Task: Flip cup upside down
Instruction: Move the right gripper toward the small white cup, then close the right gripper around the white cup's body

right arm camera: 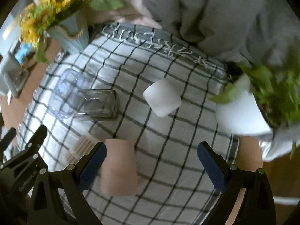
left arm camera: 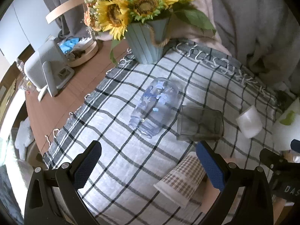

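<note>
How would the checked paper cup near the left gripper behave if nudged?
The checked paper cup looks thin and light, so it would probably slide or topple easily. It seems to stand rim down on the plaid cloth, which may add some friction. A firm squeeze could crush it.

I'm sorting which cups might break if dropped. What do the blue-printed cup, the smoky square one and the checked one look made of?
Blue-printed cup: clear glass or hard plastic, glossy; the cloth's lines show through it.
Smoky square cup: grey-tinted glass, likely; transparent with bright edge glints.
Checked cup: paper, apparently; opaque, matte, with a rolled white rim.

Bottle left of glass, white cup right (all on cloth), flowerpot behind.
</note>
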Tool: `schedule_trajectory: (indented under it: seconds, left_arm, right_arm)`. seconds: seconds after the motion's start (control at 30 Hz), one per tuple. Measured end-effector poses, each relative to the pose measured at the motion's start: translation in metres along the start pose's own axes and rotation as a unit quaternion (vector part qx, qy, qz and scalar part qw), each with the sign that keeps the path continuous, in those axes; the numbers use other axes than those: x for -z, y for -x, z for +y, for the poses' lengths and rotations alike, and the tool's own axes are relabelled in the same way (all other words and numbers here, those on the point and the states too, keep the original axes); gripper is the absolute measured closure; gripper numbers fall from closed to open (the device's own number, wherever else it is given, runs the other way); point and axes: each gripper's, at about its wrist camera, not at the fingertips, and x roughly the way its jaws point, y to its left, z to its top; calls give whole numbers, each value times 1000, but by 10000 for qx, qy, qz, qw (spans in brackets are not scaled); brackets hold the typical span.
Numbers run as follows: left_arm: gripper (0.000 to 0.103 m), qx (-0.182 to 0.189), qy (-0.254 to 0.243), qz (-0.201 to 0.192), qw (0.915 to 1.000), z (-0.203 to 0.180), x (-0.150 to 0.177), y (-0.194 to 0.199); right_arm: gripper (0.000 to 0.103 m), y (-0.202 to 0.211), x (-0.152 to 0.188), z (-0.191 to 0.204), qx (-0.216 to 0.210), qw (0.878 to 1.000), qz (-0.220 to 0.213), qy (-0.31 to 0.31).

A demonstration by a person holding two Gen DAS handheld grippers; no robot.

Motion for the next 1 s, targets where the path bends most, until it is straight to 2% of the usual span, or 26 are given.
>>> schedule_trajectory:
  seconds: [0.2,0.3,0.37,0.47,0.57,0.67,0.9,1.0]
  left_arm:
    - [0,-306,247,246,9989,-13,-5,-17]
    - [0,-306,336,422,9981,-18,-8,-24]
    - [0,-370,382,465,9975,-22,-10,-26]
    - [0,-458,358,485,9971,-29,-13,-28]
    - [0,-467,311,570,9968,-36,-16,-31]
    - [0,-420,323,626,9966,-40,-16,-33]
    - [0,-532,195,664,9962,-48,-14,-39]
    - [0,-577,173,674,9959,-48,-12,-41]
  right_arm:
    - [5,-30,-35,2,182,9970,355,666]
    - [5,-44,-50,0,117,9942,605,879]
    - [5,-51,-59,1,186,9931,632,971]
    - [5,-66,-73,4,54,9878,887,1278]
    - [5,-76,-83,3,191,9874,917,1276]
    - [6,-90,-88,5,14,9835,1147,1398]
    - [9,-118,-90,6,-4,9808,1396,1361]
    - [14,-126,-89,8,-5,9807,1452,1311]
